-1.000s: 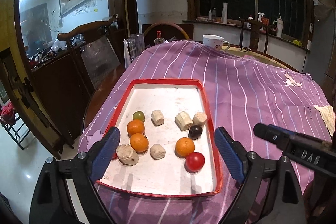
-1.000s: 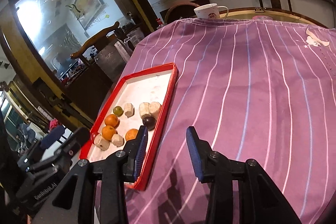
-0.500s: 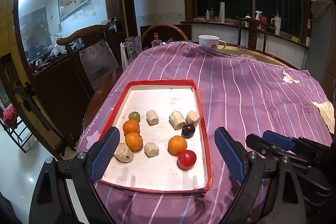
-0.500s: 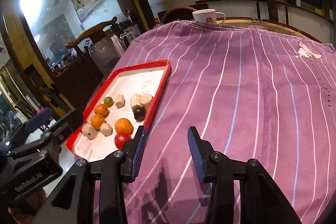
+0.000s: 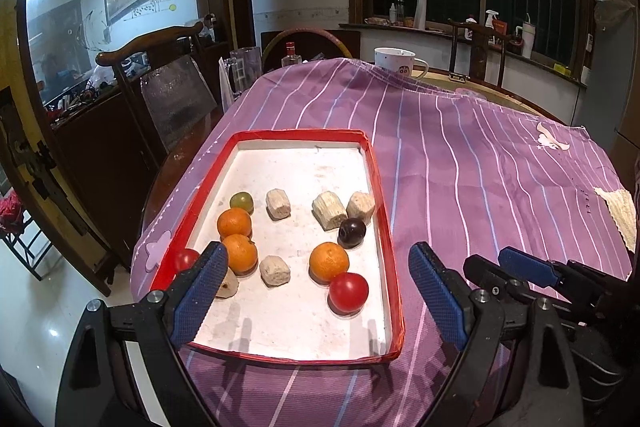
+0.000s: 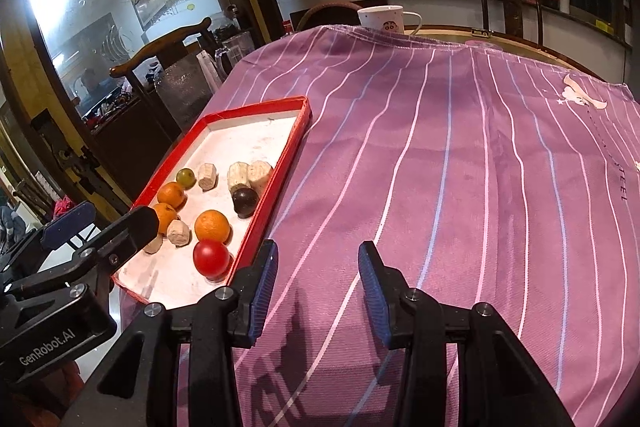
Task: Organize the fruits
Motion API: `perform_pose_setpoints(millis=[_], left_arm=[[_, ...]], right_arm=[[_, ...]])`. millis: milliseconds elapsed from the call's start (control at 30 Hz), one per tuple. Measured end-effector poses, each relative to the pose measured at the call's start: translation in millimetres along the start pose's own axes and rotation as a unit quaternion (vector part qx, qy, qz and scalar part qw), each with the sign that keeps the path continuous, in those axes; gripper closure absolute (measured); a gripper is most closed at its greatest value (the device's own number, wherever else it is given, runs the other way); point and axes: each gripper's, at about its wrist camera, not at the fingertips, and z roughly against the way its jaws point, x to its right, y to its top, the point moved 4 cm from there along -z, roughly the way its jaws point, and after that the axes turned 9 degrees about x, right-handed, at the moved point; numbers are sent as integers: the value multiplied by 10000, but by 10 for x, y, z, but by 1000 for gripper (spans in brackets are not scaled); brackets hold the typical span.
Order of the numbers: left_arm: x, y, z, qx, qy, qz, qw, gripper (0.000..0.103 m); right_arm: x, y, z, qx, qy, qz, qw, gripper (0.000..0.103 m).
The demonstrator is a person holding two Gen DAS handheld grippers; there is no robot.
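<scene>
Looking through your left wrist camera, your left gripper [image 5: 316, 291] hangs over the near end of the red-rimmed tray [image 5: 382, 211] with its blue-padded jaws spread wide and nothing between them. The tray sits on the purple striped tablecloth [image 5: 480, 179], near the table's left edge. Inside it, a red tomato [image 5: 348, 291] lies closest to you on the right side, touching an orange [image 5: 329, 262] just behind it. A dark plum [image 5: 352, 233] sits beyond that, close to the right rim. Two pale cut chunks [image 5: 344, 207] sit side by side behind the plum, and a third chunk [image 5: 278, 203] is further left. On the left side you have two oranges [image 5: 237, 238] one behind the other, and a green fruit [image 5: 241, 201] behind them. A small pale chunk [image 5: 274, 270] lies mid-tray. A second tomato [image 5: 185, 259] peeks out by the left rim, partly behind your left finger. Your right gripper [image 5: 524, 269] shows at the right, beside the tray.

Switching to your right wrist camera, your right gripper [image 6: 316, 283] is held over bare tablecloth [image 6: 460, 167] just right of the tray [image 6: 294, 147], jaws moderately apart and empty. The red tomato [image 6: 211, 258] and orange [image 6: 212, 225] sit near its left finger, inside the rim. A white mug [image 6: 380, 17] stands at the table's far edge.
</scene>
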Motion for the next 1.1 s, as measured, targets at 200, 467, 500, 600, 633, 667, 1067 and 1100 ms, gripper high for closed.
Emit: perform_pose_setpoints(millis=[200,467,500,600,633,667,1067,1100], left_arm=[[-31,-10,-2,49,124,67,9999,12],[-172,154,294,892,901,235,9916,7],[-200,203,400,1157,1161,238,9862,0],[-248,296,724,1964,1461,314,9691,0],[-263,293,791,2107,1467,342,9659,0],[-290,260,862,2255,1567,404,9607,0],[-533,193,655,1488,1137,1170,9753,0],[-539,178,622,1390,1076,1218,9769,0]], right_arm=[[-29,-19,17,24,-14,51,10000,57],[-81,18,114,170,-23,153,9997,57],[-94,30,139,212,-20,183,9996,57],[-147,56,208,330,5,285,9991,57],[-171,62,234,370,16,332,9988,57],[-193,67,251,394,30,367,9985,56],[-368,48,329,465,122,700,9964,55],[-383,50,326,469,133,724,9962,55]])
